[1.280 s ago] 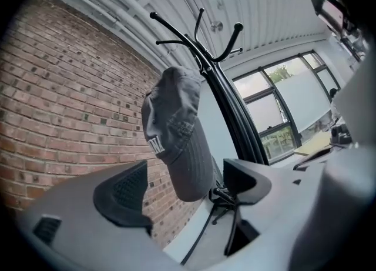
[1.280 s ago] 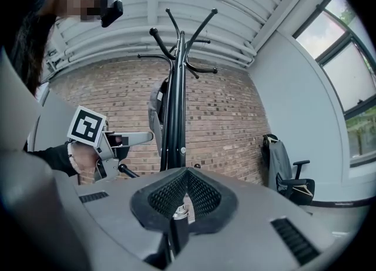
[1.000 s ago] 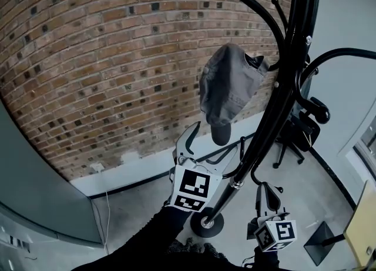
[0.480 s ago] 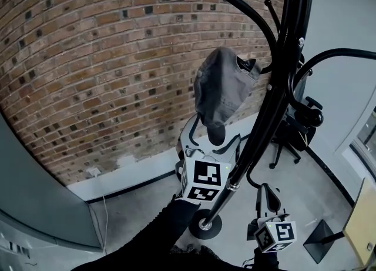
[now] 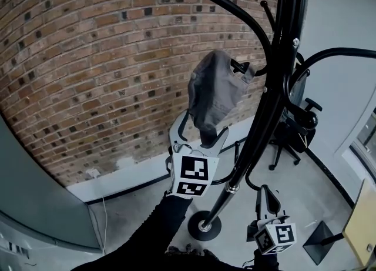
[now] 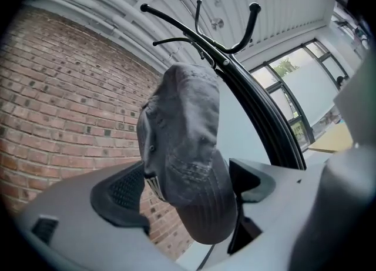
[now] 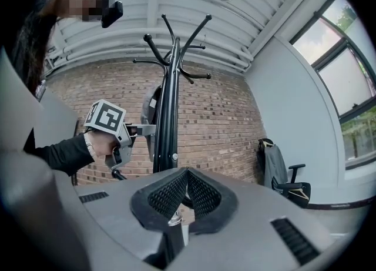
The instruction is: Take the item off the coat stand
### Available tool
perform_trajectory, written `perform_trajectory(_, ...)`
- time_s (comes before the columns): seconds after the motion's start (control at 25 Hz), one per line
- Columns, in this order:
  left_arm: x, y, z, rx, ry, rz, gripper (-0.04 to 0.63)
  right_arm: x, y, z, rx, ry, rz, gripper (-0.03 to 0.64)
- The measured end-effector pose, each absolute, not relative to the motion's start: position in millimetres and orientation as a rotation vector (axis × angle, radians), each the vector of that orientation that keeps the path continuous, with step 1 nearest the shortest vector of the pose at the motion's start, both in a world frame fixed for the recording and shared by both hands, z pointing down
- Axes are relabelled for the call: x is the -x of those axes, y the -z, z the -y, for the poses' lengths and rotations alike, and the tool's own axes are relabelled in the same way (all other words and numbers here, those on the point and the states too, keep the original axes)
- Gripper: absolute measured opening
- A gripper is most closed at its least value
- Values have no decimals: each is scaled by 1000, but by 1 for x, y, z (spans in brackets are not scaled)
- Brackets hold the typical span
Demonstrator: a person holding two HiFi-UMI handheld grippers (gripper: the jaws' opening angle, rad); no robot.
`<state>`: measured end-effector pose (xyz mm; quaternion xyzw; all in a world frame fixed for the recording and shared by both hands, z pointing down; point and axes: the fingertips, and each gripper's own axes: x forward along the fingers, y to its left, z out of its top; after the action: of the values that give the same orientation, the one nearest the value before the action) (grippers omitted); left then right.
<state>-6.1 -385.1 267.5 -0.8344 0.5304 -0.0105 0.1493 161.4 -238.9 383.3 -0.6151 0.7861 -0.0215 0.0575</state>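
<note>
Sleeve: we start closest in, where a dark sleeve (image 5: 157,230) runs up from the bottom of the head view to the left gripper.
Right gripper: low on the right, the right gripper (image 5: 265,193) points level with its jaws pressed together and nothing between them. Its marker cube (image 5: 276,235) faces us.
Left gripper: raised and tipped slightly upward, the left gripper (image 5: 201,133) has its jaws spread wide. They have just been opening, and the peak of the cap hangs down between them. We see a pad on either side of the peak, neither one pressing on it.
Cap: the grey cap (image 5: 216,90) hangs on a short hook (image 5: 241,67) of the coat stand, crown up and peak down. It is on the brick-wall side of the pole, and its lower end dips into the left gripper's gap.
Coat stand: the black coat stand (image 5: 276,93) curves up through the middle of the view, with long arms sweeping out at the top. Its round base (image 5: 204,224) sits on the grey floor (image 5: 141,205), between the two grippers as we look down.
Brick wall: behind the cap and the stand, the red brick wall (image 5: 88,58) fills the left side.
Office chair: farthest off, a black office chair (image 5: 294,131) stands by the wall to the right, beyond the pole.
</note>
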Motion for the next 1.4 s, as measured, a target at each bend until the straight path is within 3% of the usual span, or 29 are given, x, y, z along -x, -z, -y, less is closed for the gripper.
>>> perform_trajectory(0.2,7,-270,383,2400,46,-1465,301,-156,-378,242,1845,40,-2386,9)
perform_trajectory(0.44,10,-268,386,2405,17,-1444,238,-147,-374,246,1817,21,-2398,9)
perform_trajectory(1.4,32,-198,396,2285,-213,-1430,218,-136,-366,255,1762,-2,-2412,9)
